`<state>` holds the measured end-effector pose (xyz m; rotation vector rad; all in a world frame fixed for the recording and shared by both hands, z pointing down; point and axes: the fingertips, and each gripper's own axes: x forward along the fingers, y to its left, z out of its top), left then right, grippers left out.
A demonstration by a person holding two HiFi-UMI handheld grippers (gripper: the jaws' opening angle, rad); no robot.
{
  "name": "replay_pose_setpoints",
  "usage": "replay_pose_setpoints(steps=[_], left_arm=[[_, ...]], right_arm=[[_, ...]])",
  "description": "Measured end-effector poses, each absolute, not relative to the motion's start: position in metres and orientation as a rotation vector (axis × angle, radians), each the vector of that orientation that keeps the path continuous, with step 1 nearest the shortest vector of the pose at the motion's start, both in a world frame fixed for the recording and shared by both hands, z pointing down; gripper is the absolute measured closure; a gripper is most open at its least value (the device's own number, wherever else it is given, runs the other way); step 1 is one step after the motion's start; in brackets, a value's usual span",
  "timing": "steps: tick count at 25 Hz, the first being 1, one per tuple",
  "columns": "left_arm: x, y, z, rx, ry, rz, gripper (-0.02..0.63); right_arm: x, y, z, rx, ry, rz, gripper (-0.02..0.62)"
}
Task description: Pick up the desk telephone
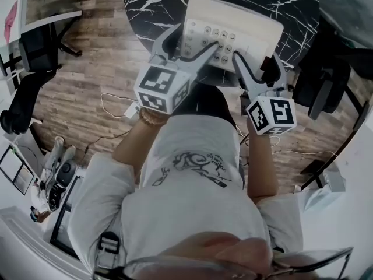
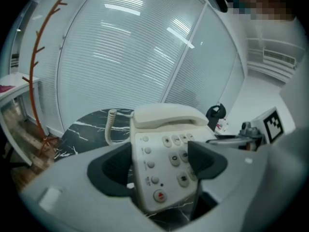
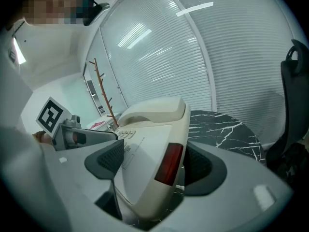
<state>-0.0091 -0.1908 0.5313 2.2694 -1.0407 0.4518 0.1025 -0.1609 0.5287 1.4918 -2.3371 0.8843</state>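
A cream desk telephone (image 1: pixel 233 28) sits at the near edge of a round black marble table (image 1: pixel 151 4), its handset (image 2: pixel 166 116) in the cradle and a coiled cord (image 2: pixel 110 124) trailing behind. My left gripper (image 1: pixel 195 39) is shut on the phone's front left corner (image 2: pixel 159 144), one pad against its side and the other over the keypad. My right gripper (image 1: pixel 256 60) is shut on the phone's right side (image 3: pixel 149 139), where a dark red panel (image 3: pixel 168 164) meets the right pad. In both gripper views the phone looks tilted; whether it is off the table I cannot tell.
Black office chairs stand at the right (image 1: pixel 326 86) and the left (image 1: pixel 35 45) of the table on a wooden floor. Loose cables (image 1: pixel 113 107) lie near the person's feet. A red coat stand (image 2: pixel 38 57) and a glass wall with blinds (image 2: pixel 145 47) are behind the table.
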Motion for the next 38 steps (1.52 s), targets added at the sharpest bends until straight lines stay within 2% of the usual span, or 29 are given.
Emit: replay_pose_setpoints(steps=[21, 38], left_arm=[[0.004, -0.185, 0.38, 2.396, -1.105, 0.385, 0.244], [0.018, -0.171, 0.307, 2.479, -1.16, 0.289, 0.245]], right_arm=[[0.116, -0.153, 0.386, 1.578, -2.431, 0.795, 0.212], [0.131, -0.141, 0.314, 1.625, -2.507, 0.666, 0.21]])
